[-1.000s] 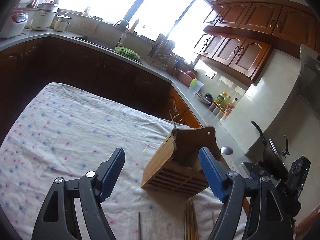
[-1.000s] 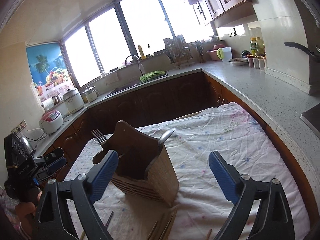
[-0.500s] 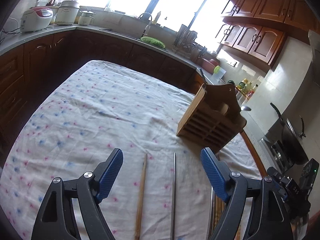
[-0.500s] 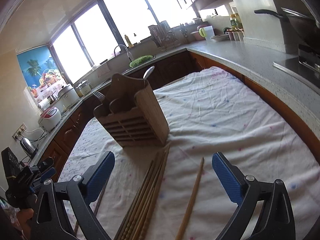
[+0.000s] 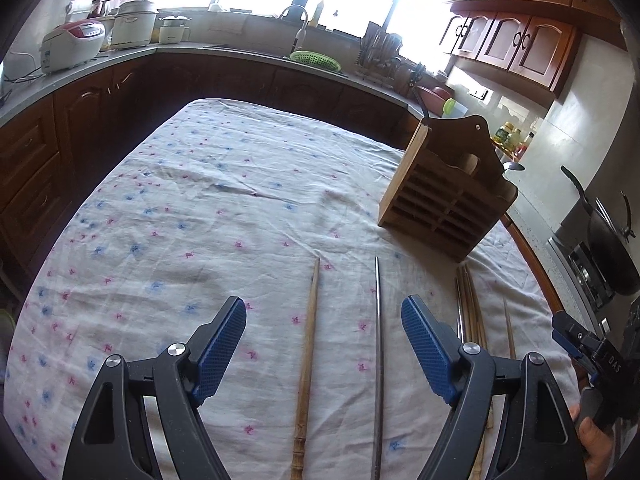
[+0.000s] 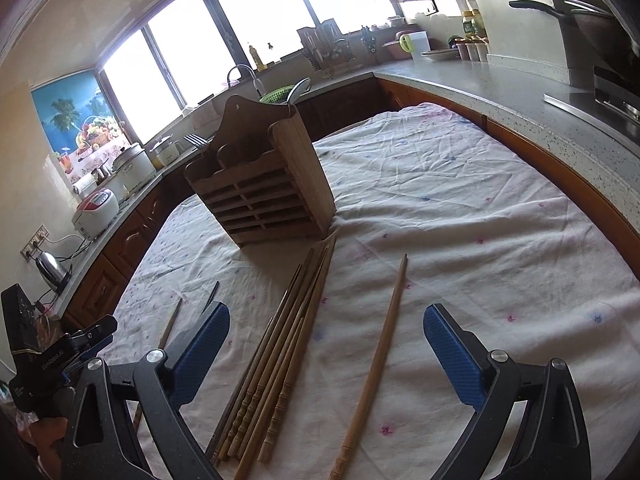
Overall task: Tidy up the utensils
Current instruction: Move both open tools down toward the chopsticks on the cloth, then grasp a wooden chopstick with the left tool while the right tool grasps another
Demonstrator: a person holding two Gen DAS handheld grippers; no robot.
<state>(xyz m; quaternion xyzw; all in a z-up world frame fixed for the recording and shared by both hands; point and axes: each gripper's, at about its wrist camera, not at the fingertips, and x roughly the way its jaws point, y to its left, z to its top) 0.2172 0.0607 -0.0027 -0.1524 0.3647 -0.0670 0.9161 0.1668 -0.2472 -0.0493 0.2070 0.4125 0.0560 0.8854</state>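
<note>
Both grippers spread, empty: left gripper (image 5: 324, 334) brackets a wooden chopstick (image 5: 307, 354) and steel one (image 5: 376, 360) on the cloth (image 5: 180, 208), long axes along the fingers; right gripper (image 6: 326, 338) nearer the bundle (image 6: 280, 340), rack (image 6: 264, 184) ahead.

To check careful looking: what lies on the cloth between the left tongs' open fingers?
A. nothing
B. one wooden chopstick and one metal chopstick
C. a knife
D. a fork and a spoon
B: a wooden chopstick and a metal chopstick lie side by side between the left tongs.
</note>
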